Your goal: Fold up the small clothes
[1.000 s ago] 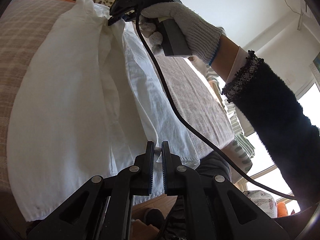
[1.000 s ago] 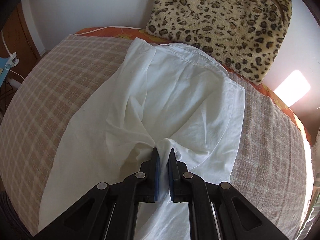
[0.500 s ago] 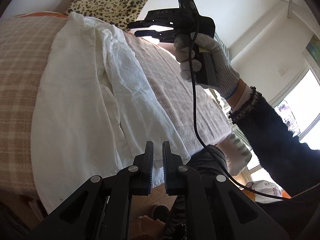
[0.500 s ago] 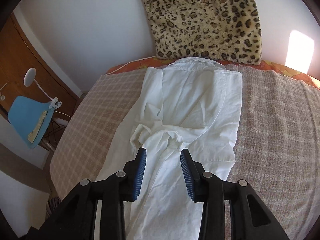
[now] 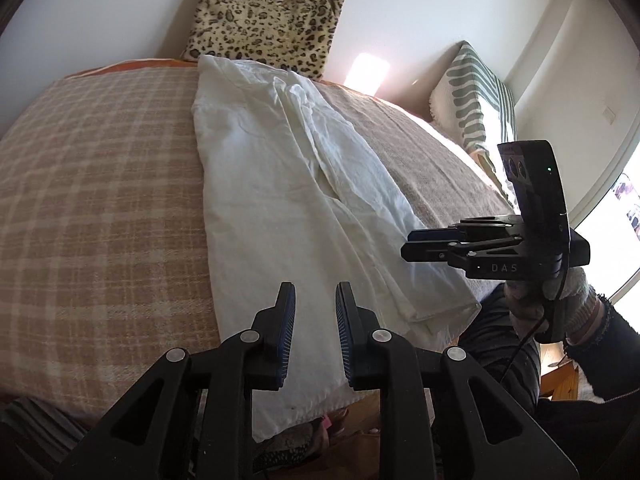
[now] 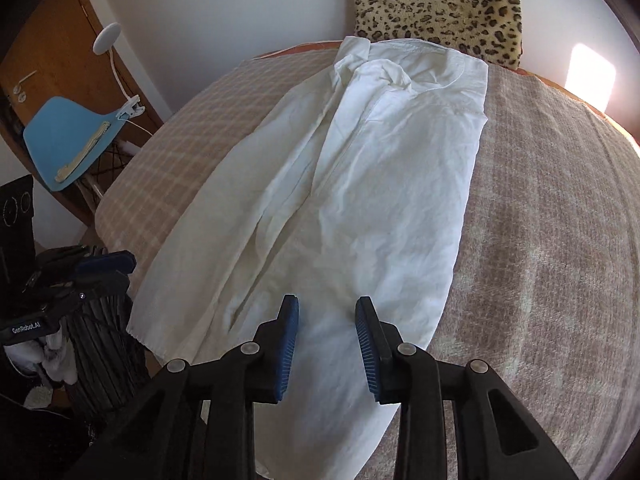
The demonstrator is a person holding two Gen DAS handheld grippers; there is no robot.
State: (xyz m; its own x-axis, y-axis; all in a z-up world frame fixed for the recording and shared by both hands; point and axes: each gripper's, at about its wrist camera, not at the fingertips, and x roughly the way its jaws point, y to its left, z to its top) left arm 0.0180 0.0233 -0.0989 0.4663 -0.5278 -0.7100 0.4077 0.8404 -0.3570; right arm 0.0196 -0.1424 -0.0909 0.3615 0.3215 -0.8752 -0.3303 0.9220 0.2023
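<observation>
Shirt [image 6: 360,200] laid out long on the bed [image 6: 560,240], both sides already folded in to a narrow strip. Left gripper [image 5: 315,332] opening, right gripper [image 6: 327,344] parted, nothing in either. Still needs folding end to end, maybe 2 more folds.

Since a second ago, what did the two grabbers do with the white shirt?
Both let go. The right gripper had pinched a fold of the white shirt; its jaws now stand open and empty, pulled back toward the near edge. The left gripper released the hem and its jaws are opening. The folded-over side now lies flat. The shirt stays on the checked blanket, the leopard cushion unmoved.
</observation>
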